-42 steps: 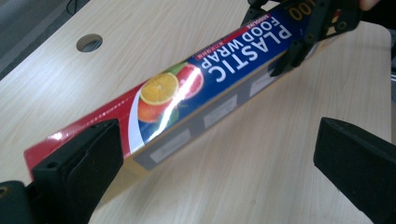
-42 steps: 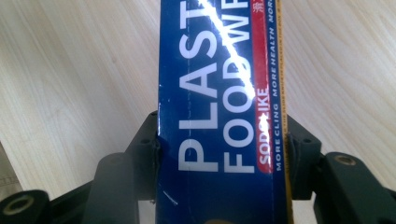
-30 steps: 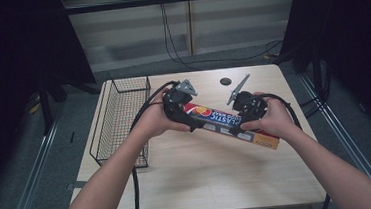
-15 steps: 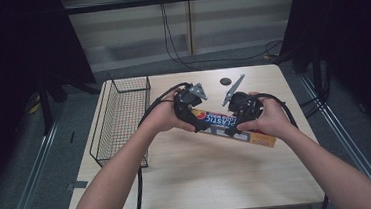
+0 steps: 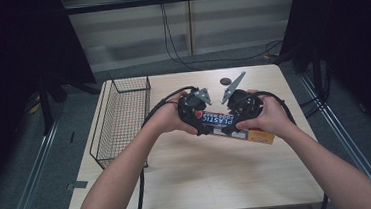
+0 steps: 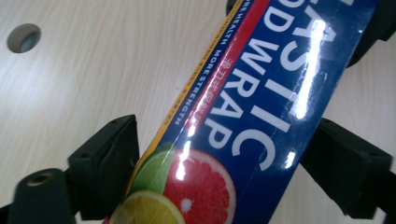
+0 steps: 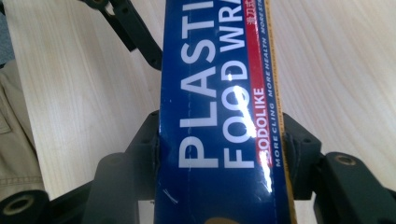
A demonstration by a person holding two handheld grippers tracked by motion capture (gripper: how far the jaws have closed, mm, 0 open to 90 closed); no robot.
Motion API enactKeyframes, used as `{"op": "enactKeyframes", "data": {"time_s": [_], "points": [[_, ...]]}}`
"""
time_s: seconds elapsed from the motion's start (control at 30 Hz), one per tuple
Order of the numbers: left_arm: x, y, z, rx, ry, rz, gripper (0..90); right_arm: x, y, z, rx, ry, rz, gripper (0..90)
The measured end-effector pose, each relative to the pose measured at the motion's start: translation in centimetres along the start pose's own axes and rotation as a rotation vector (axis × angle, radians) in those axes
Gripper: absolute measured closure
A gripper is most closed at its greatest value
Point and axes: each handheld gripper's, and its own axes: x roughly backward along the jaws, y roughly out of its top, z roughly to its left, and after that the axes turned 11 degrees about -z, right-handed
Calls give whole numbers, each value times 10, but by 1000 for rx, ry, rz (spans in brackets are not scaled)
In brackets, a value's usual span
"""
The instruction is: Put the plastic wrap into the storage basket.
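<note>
the desk [image 5: 195, 184] is a pale wood-grain top, the largest thing in the high view, with a small round hole [image 5: 225, 81] near its far edge. on its left part stands a black wire basket [image 5: 122, 120], long and narrow, running from near to far along the desk's left edge.

the person's two forearms come in from below and meet over the middle of the desk. between them is a box of plastic food wrap [image 5: 233, 127], a long blue carton with white lettering, a red strip and a yellow edge; its right end shows an orange panel. it lies slanted, its left end a little farther from the person than its right end, just right of the basket and well apart from it. whether it rests on the desk or is lifted off it cannot be told.

the left tongs [image 5: 202, 125] grip the box near its left end. in the left gripper view [image 6: 224, 154] the black jaws stand on either side of the carton at the end printed with citrus slices, both pressed against its long edges, so they are closed on the box.

the right tongs [image 5: 235, 123] grip the box a little farther right, close beside the left ones. in the right gripper view [image 7: 219, 158] the jaws clamp the carton across its width at the words "plastic food wrap", touching both edges. a grey three-cornered plate [image 5: 233, 86] sticks up from the right gripper.
</note>
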Motion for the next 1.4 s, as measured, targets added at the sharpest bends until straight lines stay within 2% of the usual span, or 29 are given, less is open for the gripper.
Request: {"op": "enactKeyframes", "data": {"time_s": [0.03, 0.1, 0.13, 0.17, 0.23, 0.37, 0.4, 0.43, 0.47, 0.53, 0.57, 0.63, 0.67, 0.7, 0.77, 0.8, 0.87, 0.9, 0.93, 0.97, 1.0, 1.03, 1.1, 1.13, 1.17, 1.2, 1.27, 1.33, 1.4], "points": [[0, 0, -1, -9, -1, 0, 153, 0, 0, 0, -2, 8, 0, 445], [2, 1, -1, -27, -30, 11, 185, 1, 0, 0, 13, 13, -7, 444], [3, 2, -3, -35, -26, 11, 207, 1, -1, 1, 14, 20, -5, 444], [5, 2, -2, -48, -56, 23, 234, 1, -1, 2, 19, 21, -4, 444], [8, 5, -6, -79, -55, 39, 299, 1, -2, 3, 62, 26, -4, 443], [9, 10, -13, -28, -64, 94, 401, 0, -5, 0, 171, 65, -21, 432], [10, 11, -15, -35, -61, 120, 401, 0, -5, 0, 171, 65, -21, 432], [10, 13, -17, -36, -64, 132, 406, -1, -6, -1, 206, 73, -34, 430], [10, 14, -18, -40, -53, 135, 411, -1, -7, -3, 201, 95, -34, 424], [9, 15, -19, -15, -54, 134, 417, -1, -8, -8, 201, 117, -47, 416], [9, 17, -19, -18, -44, 143, 419, -1, -8, -10, 196, 132, -46, 405], [8, 18, -18, -4, -34, 148, 424, -3, -8, -14, 159, 122, -57, 373], [7, 18, -17, 6, -24, 141, 432, -4, -7, -17, 144, 95, -83, 320], [8, 18, -15, 30, -25, 128, 432, -4, -7, -17, 144, 95, -83, 320], [9, 19, -12, 76, -34, 109, 437, -6, -5, -17, 117, 60, -97, 247], [10, 19, -11, 76, -18, 107, 440, -4, -3, -19, 86, 48, -132, 216], [11, 18, -8, 99, -1, 121, 440, -4, -2, -20, 71, 45, -142, 190], [11, 17, -7, 102, 8, 127, 441, -1, -1, -22, 51, 21, -164, 148], [12, 15, -4, 131, 6, 146, 441, 2, -1, -23, 40, 5, -181, 128], [12, 13, -5, 146, 29, 138, 442, 11, -2, -28, 20, -34, -218, 117], [13, 11, -3, 135, 35, 153, 442, 11, -2, -28, 20, -34, -218, 117], [14, 10, -3, 168, 35, 147, 442, 17, -4, -30, 8, -37, -243, 107], [15, 7, 0, 194, 56, 152, 443, 22, -7, -33, -13, -82, -251, 95], [16, 6, 1, 191, 67, 160, 443, 25, -9, -34, -26, -96, -259, 84], [16, 5, 1, 192, 83, 159, 443, 31, -13, -35, -52, -114, -291, 76], [17, 5, 2, 216, 75, 165, 443, 31, -13, -35, -52, -114, -291, 76], [18, 5, 3, 229, 90, 168, 444, 37, -18, -38, -76, -123, -303, 71], [20, 5, 4, 240, 107, 168, 444, 40, -21, -38, -78, -140, -301, 68], [22, 4, 5, 246, 114, 168, 444, 43, -25, -37, -71, -136, -303, 57]]}}
